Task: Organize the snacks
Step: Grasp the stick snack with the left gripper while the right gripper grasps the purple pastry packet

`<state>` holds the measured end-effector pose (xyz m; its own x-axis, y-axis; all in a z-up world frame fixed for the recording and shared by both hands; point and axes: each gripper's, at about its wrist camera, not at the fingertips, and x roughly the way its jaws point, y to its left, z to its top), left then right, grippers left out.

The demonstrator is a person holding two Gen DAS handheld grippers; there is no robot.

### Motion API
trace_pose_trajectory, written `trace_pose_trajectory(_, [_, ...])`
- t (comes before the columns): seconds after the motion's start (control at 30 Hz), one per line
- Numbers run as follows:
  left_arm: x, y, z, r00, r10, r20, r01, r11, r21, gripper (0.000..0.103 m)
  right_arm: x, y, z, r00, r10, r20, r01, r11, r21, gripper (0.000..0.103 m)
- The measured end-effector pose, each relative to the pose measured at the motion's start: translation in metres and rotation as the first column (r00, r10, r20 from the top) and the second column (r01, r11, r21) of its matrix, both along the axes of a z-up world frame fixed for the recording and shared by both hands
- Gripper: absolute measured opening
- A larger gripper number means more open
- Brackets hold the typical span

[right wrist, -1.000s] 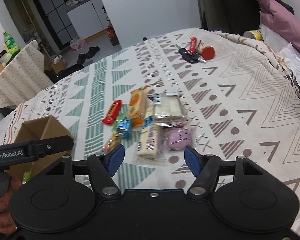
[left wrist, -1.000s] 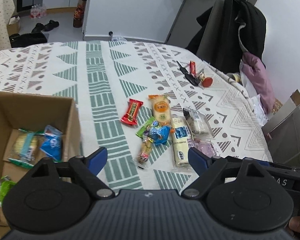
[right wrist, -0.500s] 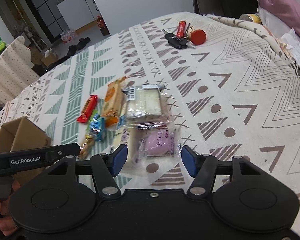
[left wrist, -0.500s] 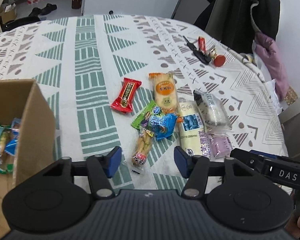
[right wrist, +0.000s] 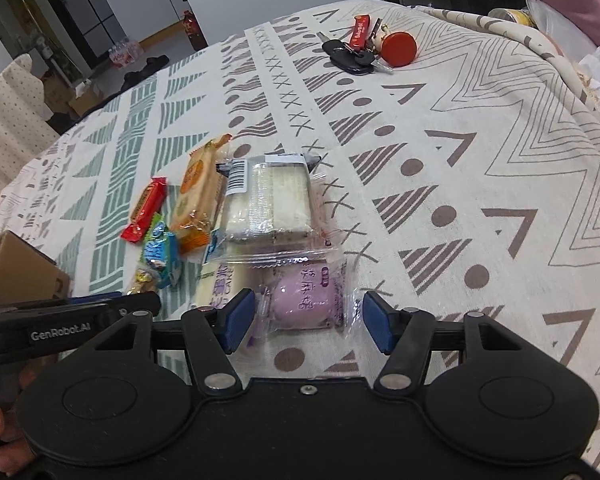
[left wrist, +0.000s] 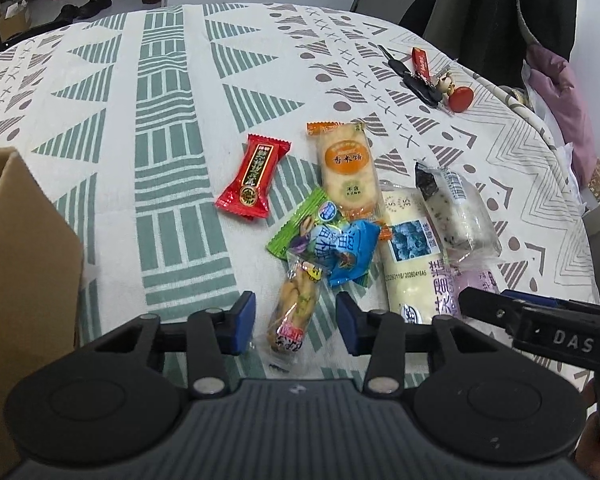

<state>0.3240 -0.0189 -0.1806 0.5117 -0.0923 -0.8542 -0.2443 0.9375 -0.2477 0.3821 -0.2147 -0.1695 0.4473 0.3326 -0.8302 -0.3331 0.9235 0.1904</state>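
Several wrapped snacks lie in a heap on the patterned tablecloth. My left gripper [left wrist: 295, 323] is open, with its blue pads either side of a long clear-wrapped snack stick [left wrist: 296, 308]. Just beyond lie a blue packet [left wrist: 346, 254], a green packet [left wrist: 300, 222], a red candy bar [left wrist: 254, 178] and an orange rice cracker pack [left wrist: 346, 168]. My right gripper [right wrist: 307, 326] is open around a purple mochi packet [right wrist: 306, 298]. Behind that packet lie a clear-wrapped white sandwich cake [right wrist: 268, 204] and a long white cake bar [right wrist: 216, 290]. A cardboard box [left wrist: 24, 264] stands at the left.
A bunch of keys with a red tag and a red round fob [right wrist: 366, 52] lies at the far side of the table. Clothes hang on a chair [left wrist: 540, 20] beyond the table's right edge. The tablecloth drops off at the right edge [right wrist: 572, 72].
Both grippers have moved forward and down to the heap. The left one has left the box side and narrowed around the snack stick. The right one now straddles the purple packet.
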Motion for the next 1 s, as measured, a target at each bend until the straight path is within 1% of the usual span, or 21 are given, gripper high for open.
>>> trace_pose_trajectory(0.03, [0.0, 0.0, 0.0, 1.0, 0.003, 0.005, -0.003, 1.0, -0.002, 0.038, 0.001, 0.001, -0.002, 1.0, -0.001, -0.002, 0.001, 1.0, -0.009, 0.059])
trace_pose_trajectory(0.07, [-0.001, -0.002, -0.001, 1.0, -0.002, 0.009, 0.002, 1.0, -0.003, 0.034, 0.002, 0.002, -0.003, 1.0, -0.001, -0.005, 0.001, 1.0, -0.018, 0.059])
trace_pose_trajectory(0.13, [-0.001, -0.005, -0.001, 1.0, -0.013, 0.009, 0.013, 1.0, 0.003, 0.028, 0.002, 0.002, -0.006, 1.0, 0.002, -0.006, -0.003, 1.0, -0.028, 0.049])
trace_pose_trajectory(0.17, [-0.002, -0.006, -0.001, 1.0, -0.018, 0.008, 0.018, 1.0, 0.006, 0.021, 0.002, 0.002, -0.007, 1.0, 0.005, -0.005, -0.005, 1.0, -0.028, 0.044])
trace_pose_trajectory(0.2, [-0.002, -0.006, -0.001, 1.0, -0.021, 0.007, 0.021, 1.0, 0.001, 0.018, 0.001, 0.002, -0.006, 1.0, 0.011, -0.005, -0.011, 1.0, -0.023, 0.039])
trace_pose_trajectory(0.3, [-0.006, -0.005, 0.0, 1.0, -0.015, 0.015, 0.015, 1.0, -0.017, 0.018, -0.004, 0.003, -0.003, 1.0, 0.023, -0.003, -0.023, 0.999, -0.024, 0.036])
trace_pose_trajectory(0.47, [-0.017, -0.003, 0.013, 0.999, -0.011, 0.048, 0.013, 0.999, -0.047, 0.018, -0.015, 0.001, 0.007, 1.0, 0.023, 0.011, -0.023, 1.0, -0.009, 0.034])
trace_pose_trajectory(0.73, [-0.036, 0.0, 0.046, 0.992, -0.019, 0.123, 0.026, 0.998, -0.054, 0.018, -0.038, 0.003, 0.032, 0.998, 0.023, 0.056, -0.024, 1.0, 0.019, 0.034])
trace_pose_trajectory(0.87, [-0.049, 0.005, 0.062, 0.986, -0.016, 0.166, 0.024, 0.999, -0.049, 0.018, -0.051, 0.009, 0.044, 0.996, 0.034, 0.083, -0.037, 0.999, 0.034, 0.034])
trace_pose_trajectory(1.0, [-0.065, 0.014, 0.075, 0.981, -0.003, 0.193, 0.013, 0.999, -0.047, 0.018, -0.066, 0.021, 0.057, 0.993, 0.056, 0.105, -0.062, 0.997, 0.05, 0.034])
